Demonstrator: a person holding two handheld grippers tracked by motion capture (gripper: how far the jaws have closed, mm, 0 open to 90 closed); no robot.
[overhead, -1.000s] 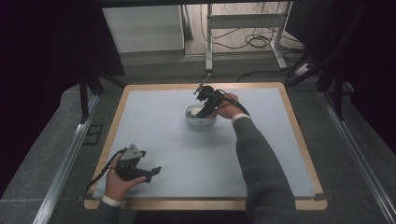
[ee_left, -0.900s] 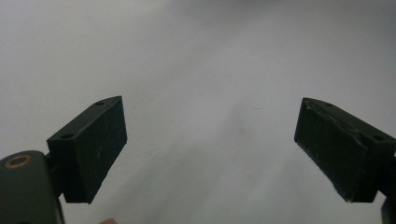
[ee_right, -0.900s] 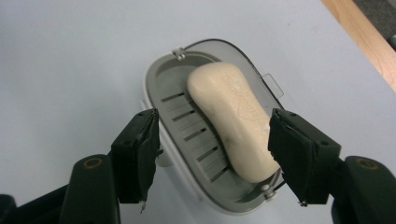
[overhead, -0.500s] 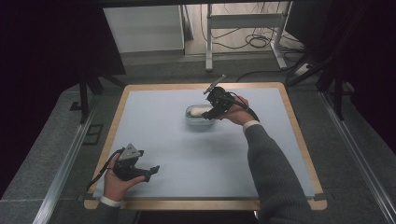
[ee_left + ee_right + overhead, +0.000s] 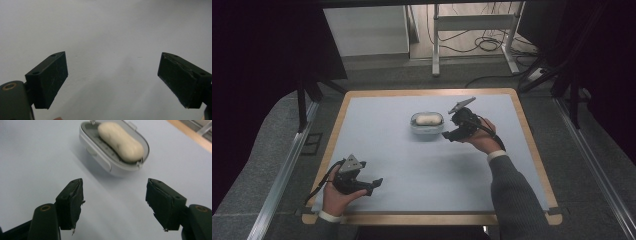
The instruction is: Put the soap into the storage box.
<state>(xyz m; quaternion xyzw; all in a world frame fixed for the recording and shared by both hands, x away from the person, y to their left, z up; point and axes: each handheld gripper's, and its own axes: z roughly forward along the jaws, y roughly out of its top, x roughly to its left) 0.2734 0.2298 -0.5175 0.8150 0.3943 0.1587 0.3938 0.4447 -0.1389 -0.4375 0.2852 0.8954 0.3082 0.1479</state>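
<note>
Table [image 5: 377, 115]: pale blue mat, wood rim. Soap dish [image 5: 427, 125] sits near the far middle, the soap bar [image 5: 429, 119] lying in it, long axis across the table.

Your right gripper [image 5: 450, 134] is just beside the dish's right end, apart from it; its jaws have just been opening, nothing between them. From that gripper's own camera the bar [image 5: 120, 141] lies ahead, slanting away.

Your left gripper [image 5: 374, 183] rests at the near left corner, jaws apart and empty, well away. Right hand is nearer.

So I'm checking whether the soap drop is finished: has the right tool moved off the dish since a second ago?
Yes. The right tool was over the dish; now it sits beside its right side, jaws just opening, empty.
</note>
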